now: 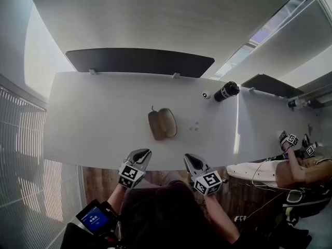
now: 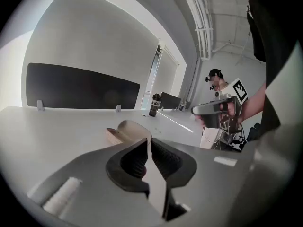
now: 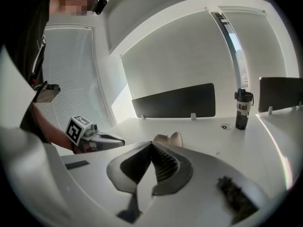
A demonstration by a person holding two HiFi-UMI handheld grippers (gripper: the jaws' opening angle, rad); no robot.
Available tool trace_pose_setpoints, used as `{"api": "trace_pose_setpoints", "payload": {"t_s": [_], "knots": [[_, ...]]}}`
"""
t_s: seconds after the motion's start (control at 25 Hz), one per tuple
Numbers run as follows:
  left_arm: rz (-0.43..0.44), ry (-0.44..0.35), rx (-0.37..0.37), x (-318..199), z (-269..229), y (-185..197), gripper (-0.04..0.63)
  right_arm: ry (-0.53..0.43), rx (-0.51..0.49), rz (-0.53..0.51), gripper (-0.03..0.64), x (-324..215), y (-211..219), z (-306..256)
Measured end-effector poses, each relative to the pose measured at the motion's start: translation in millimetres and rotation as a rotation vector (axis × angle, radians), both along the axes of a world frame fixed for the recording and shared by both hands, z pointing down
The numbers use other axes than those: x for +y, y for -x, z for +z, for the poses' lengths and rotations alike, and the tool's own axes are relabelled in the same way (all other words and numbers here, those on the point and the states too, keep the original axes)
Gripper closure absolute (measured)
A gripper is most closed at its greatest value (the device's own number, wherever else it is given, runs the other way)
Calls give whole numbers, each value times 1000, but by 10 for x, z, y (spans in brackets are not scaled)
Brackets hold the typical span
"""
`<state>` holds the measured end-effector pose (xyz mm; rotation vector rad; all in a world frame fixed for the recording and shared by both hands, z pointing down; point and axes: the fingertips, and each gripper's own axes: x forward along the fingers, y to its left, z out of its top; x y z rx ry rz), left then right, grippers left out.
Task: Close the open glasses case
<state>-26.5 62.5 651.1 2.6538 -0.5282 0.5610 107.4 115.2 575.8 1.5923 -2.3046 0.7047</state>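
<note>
The brown glasses case (image 1: 162, 124) lies open on the middle of the white table (image 1: 93, 118), its two halves spread side by side. It shows just past the jaw tips in the left gripper view (image 2: 124, 130) and in the right gripper view (image 3: 169, 138). My left gripper (image 1: 143, 153) hovers at the table's near edge, below and left of the case, jaws shut and holding nothing (image 2: 149, 139). My right gripper (image 1: 188, 158) hovers at the same edge, below and right of the case, also shut and holding nothing (image 3: 152, 144). Neither touches the case.
A black bottle (image 1: 226, 91) and a small white round object (image 1: 206, 95) stand at the far right of the table. A dark partition panel (image 1: 140, 61) runs along the far edge. Another person with grippers (image 1: 295, 141) sits at the right. Tiny specks (image 1: 194, 125) lie right of the case.
</note>
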Motion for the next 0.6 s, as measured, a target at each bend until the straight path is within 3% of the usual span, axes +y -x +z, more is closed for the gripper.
{"api": "trace_pose_setpoints", "payload": {"t_s": [0.24, 0.6], "knots": [[-16, 6, -24, -520, 152, -177, 575, 32, -15, -19, 620, -523, -108, 163], [-28, 102, -109, -712, 533, -542, 589, 67, 3, -116, 620, -879, -260, 336]]}}
